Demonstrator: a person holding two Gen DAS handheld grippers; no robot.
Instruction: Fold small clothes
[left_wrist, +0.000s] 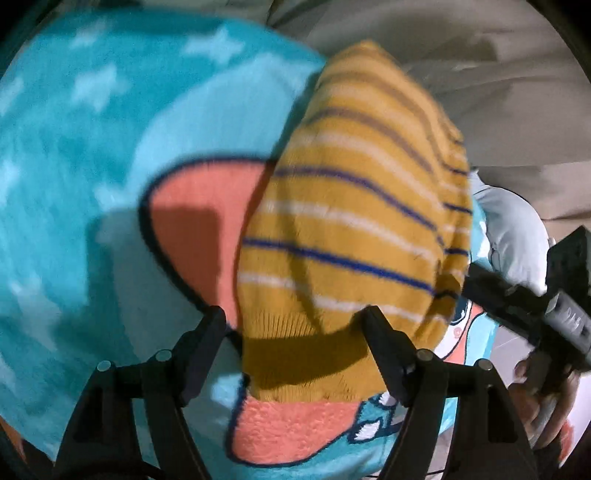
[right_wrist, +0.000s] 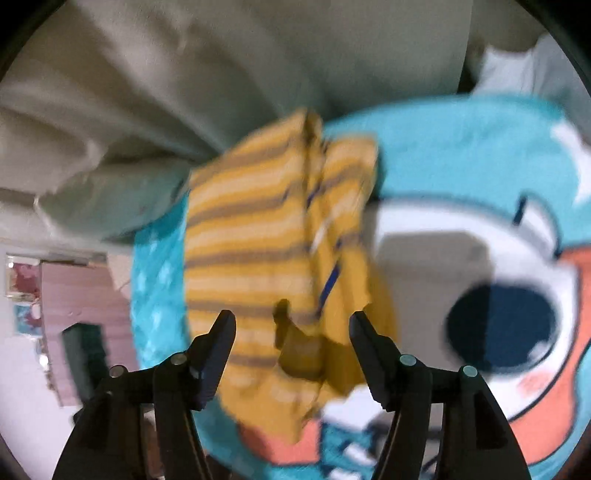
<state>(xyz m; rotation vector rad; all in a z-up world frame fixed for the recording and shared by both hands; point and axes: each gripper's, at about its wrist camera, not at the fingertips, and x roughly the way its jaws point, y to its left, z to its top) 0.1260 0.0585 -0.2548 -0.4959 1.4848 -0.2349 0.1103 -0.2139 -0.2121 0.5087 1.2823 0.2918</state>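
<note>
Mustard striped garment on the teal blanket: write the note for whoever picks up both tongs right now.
Left tongs: open, empty, hovering low over the ribbed hem end of the mustard striped garment.
Right tongs: open, empty, over the garment's bunched side.
The garment lies on the teal cartoon blanket, seemingly on a bed with beige bedding behind.
Done: it looks partly folded, with one flap lying over the body; both views are blurred, so the exact stage is unclear.
Left: probably flatten the rumpled flap, finish the fold and set it aside.
</note>
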